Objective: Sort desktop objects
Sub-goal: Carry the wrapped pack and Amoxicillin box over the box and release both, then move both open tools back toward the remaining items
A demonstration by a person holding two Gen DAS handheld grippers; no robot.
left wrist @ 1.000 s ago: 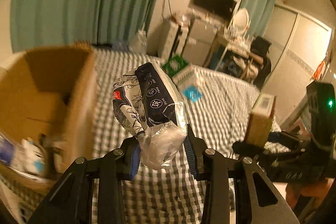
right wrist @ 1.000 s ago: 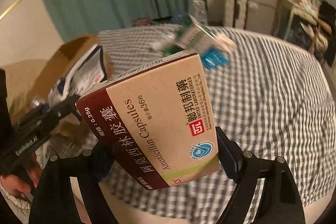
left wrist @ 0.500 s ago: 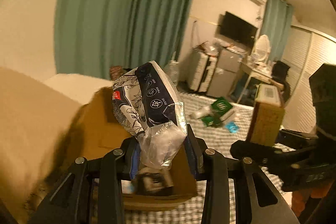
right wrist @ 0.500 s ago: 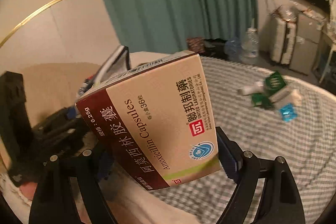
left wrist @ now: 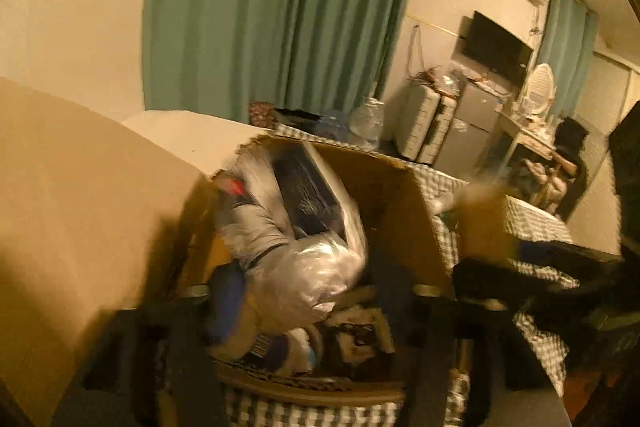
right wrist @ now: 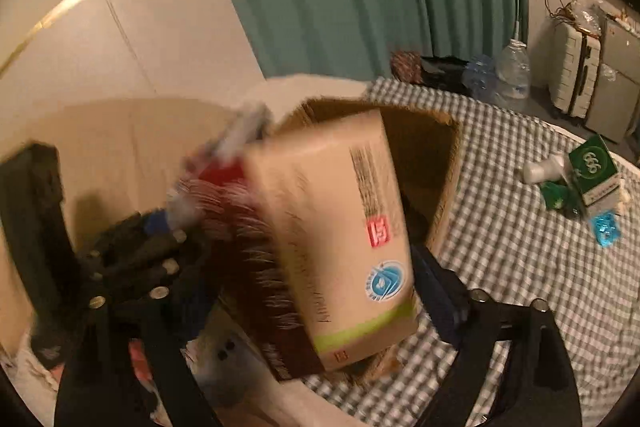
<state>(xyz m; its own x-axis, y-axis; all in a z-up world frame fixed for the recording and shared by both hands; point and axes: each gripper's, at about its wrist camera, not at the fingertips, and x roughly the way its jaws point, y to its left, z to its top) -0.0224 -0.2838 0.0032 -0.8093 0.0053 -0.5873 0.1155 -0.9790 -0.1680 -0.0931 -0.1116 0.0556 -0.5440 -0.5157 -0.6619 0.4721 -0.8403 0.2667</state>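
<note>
Fingers of the left gripper (left wrist: pixel 308 301) now stand spread, blurred; the tissue pack (left wrist: pixel 296 219) they pinched half a second ago tumbles at twelve o'clock into the cardboard box (left wrist: pixel 400 203). Right view: the right gripper (right wrist: pixel 316 291) has likewise let go, its jaws apart, and the capsule box (right wrist: pixel 340 247) tips over the carton's mouth. Both items look sorted; the green packets (right wrist: pixel 592 171) at three o'clock remain on the checked cloth (right wrist: pixel 500 247).

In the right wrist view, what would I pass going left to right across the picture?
Other hand-held gripper → medicine box → cardboard box → green packet.
</note>
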